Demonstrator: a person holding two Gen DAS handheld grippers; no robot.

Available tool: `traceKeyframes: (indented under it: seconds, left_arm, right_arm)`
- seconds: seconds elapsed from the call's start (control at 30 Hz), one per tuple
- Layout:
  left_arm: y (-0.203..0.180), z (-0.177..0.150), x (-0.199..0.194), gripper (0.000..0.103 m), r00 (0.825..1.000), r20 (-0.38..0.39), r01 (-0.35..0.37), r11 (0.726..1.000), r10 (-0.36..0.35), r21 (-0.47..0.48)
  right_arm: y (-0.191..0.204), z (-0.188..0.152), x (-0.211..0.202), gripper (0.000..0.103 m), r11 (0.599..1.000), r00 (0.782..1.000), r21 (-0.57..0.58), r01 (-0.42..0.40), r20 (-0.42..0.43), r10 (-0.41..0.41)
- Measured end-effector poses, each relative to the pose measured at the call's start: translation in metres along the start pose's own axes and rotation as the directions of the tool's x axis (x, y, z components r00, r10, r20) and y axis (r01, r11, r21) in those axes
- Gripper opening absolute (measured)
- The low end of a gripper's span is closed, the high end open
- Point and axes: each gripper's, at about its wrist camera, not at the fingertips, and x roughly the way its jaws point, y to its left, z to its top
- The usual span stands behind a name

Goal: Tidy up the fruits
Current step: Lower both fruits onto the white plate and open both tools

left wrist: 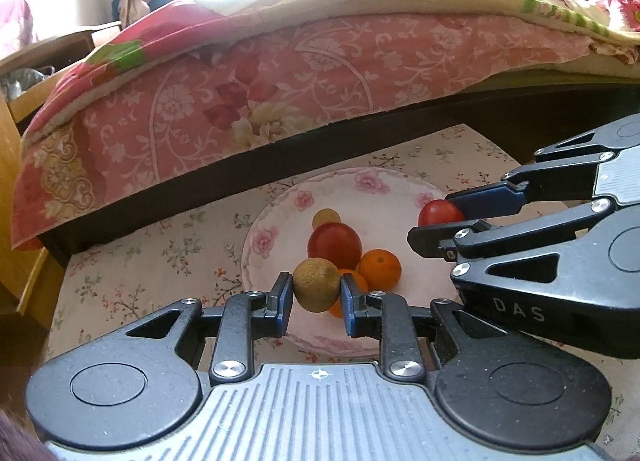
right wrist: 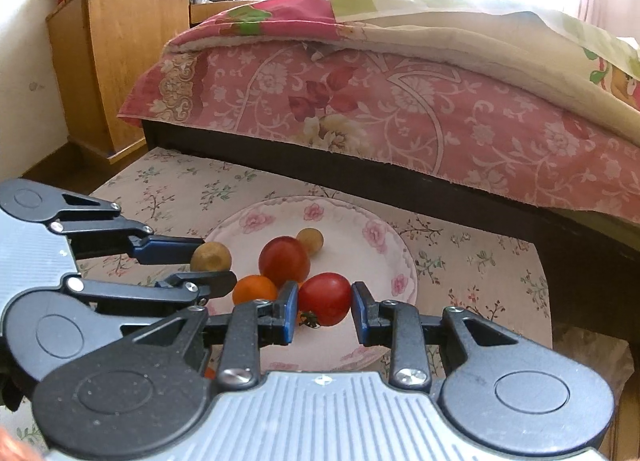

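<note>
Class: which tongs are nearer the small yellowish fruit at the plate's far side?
Left, by a little. The left tongs hold the kiwi short of it; the right tongs grip a tomato.

plate: the round white flower-rimmed plate [left wrist: 280,221] lies on the floral-cloth desk [left wrist: 140,281], ahead of both hand-held grippers
left hand-held gripper [left wrist: 316,295]: brown fuzzy kiwi [left wrist: 316,289] between its fingers, over the plate's near rim
right hand-held gripper [right wrist: 325,311]: red tomato [right wrist: 325,298] between its fingers, over the plate
pile: large red round fruit [left wrist: 334,245] and orange mandarin [left wrist: 380,269] on the plate, just beyond the kiwi
bed: pink floral quilted bed [right wrist: 400,109] behind the desk
</note>
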Motion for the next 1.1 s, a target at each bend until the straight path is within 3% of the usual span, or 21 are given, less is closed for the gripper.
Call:
traceKeyframes:
  seconds: [0.67,1.1]
  left_arm:
    - [0.006,-0.001,0.016,0.033,1.000,-0.016,-0.010,1.000,0.010,-0.008]
    - [0.006,0.003,0.010,0.044,1.000,0.002,-0.012,1.000,0.012,-0.018]
  right_arm:
    - [-0.003,0.003,0.025,0.032,1.000,1.000,-0.025,0.004,-0.013,-0.005]
    - [-0.007,0.004,0.021,0.032,1.000,1.000,-0.008,0.025,0.004,-0.025]
